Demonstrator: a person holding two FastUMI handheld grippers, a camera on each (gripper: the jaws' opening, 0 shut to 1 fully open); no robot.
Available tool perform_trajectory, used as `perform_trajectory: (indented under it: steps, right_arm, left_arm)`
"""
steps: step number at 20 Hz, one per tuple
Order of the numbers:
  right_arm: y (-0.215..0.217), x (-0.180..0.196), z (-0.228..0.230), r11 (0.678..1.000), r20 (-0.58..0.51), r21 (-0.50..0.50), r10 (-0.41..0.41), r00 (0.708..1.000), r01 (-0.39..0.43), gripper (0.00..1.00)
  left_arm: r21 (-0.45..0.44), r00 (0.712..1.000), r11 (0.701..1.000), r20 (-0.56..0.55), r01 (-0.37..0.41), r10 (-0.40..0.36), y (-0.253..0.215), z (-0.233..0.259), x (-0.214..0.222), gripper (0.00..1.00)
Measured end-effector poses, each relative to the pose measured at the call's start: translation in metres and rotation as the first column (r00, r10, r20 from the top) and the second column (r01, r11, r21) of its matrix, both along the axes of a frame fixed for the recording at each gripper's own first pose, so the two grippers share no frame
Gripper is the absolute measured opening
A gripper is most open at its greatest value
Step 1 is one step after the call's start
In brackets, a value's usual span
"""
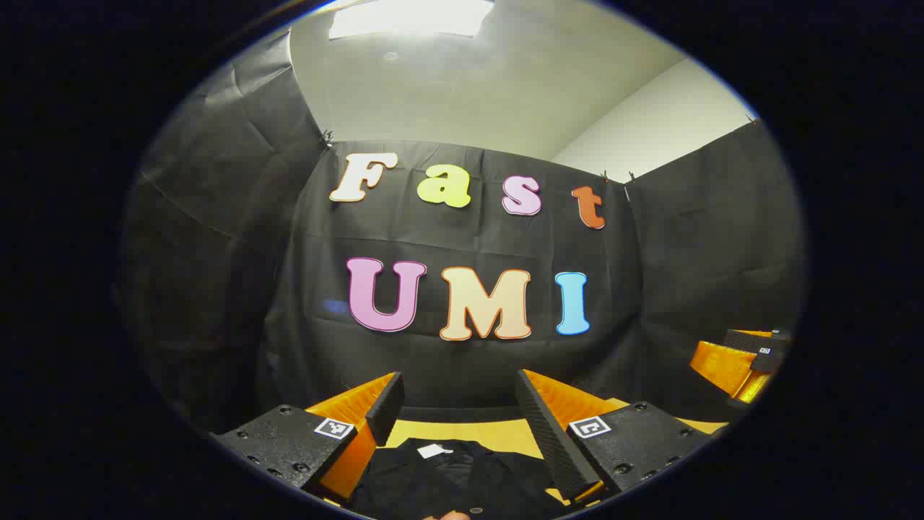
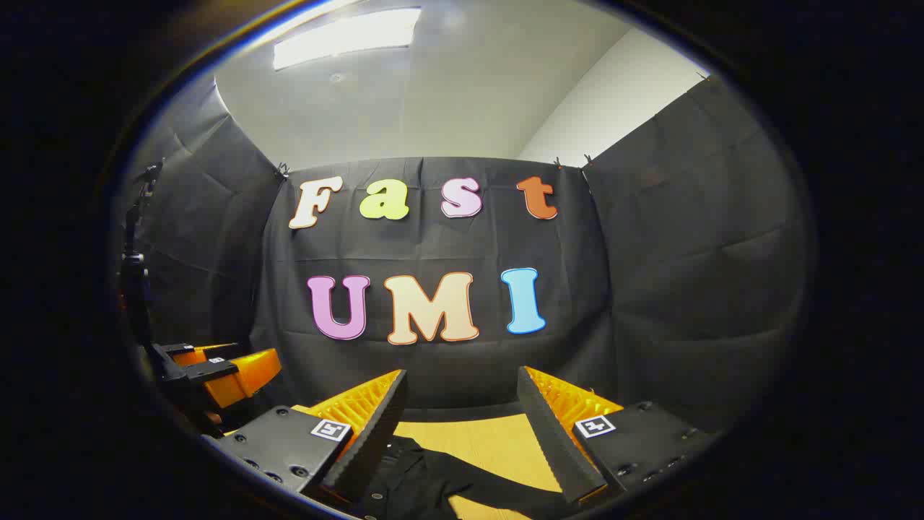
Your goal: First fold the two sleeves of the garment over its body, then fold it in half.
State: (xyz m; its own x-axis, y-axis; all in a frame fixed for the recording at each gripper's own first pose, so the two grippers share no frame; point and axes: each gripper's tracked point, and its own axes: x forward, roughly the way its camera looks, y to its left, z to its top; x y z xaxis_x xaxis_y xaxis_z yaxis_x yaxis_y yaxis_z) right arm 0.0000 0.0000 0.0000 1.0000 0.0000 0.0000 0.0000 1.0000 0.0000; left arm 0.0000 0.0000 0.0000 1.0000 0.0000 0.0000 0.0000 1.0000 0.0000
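Garment: a black one, lying on the yellow tabletop below both cameras, close to the near edge of each view. In the left gripper view its collar end points toward the booth wall, with a small white label at the neck. In the right gripper view a long dark strip of it, most likely a sleeve, runs across the tabletop toward the right. Neither sleeve looks folded over the body yet, so the task seems to be at its start, though much of the cloth is cut off at the bottom of both views.

The cloth looks thin, light and limp. It should drape and wrinkle readily, slide a little on the smooth tabletop, and take no harm from a firm pinch. A good hold would be at a sleeve's cuff or outer edge, pinching one layer only, then lifting enough to carry it over the body without dragging the rest along.

The left tongs hang above the collar area with the jaws spread wide and nothing between them. The right tongs are likewise wide open and empty, above the garment's side where the sleeve leaves it. Each also appears at the edge of the other's view, well apart.
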Motion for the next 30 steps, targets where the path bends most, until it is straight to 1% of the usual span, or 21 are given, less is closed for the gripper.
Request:
perform_trajectory:
  steps: [5, 13, 21, 25, 30]
  right_arm:
    - [0.0, 0.007, -0.001, 1.0, -0.002, -0.004, 0.009, 1.0, -0.009, 0.96]
    - [0.012, 0.011, -0.003, 0.998, -0.002, -0.019, 0.052, 0.999, -0.052, 0.96]
    - [0.013, 0.009, -0.008, 0.998, -0.01, -0.022, 0.058, 0.998, -0.059, 0.96]
    - [0.0, 0.012, -0.02, 0.999, -0.039, -0.02, 0.046, 0.998, -0.046, 0.96]
    - [-0.042, 0.022, -0.043, 0.999, -0.092, -0.051, -0.002, 0.996, -0.003, 0.96]
  left_arm:
    - [0.003, 1.0, 1.0, -0.004, 0.007, -0.007, -0.003, -0.001, 0.007, 0.92]
    - [0.0, 1.0, 1.0, -0.013, -0.008, 0.008, 0.003, -0.004, 0.008, 0.92]
    - [-0.012, 1.0, 1.0, -0.023, -0.007, 0.007, 0.003, -0.009, 0.003, 0.92]
    - [-0.009, 0.999, 1.0, -0.028, -0.019, 0.018, 0.002, -0.011, 0.002, 0.92]
    - [0.011, 1.0, 1.0, -0.013, -0.028, 0.028, -0.007, -0.007, 0.001, 0.92]
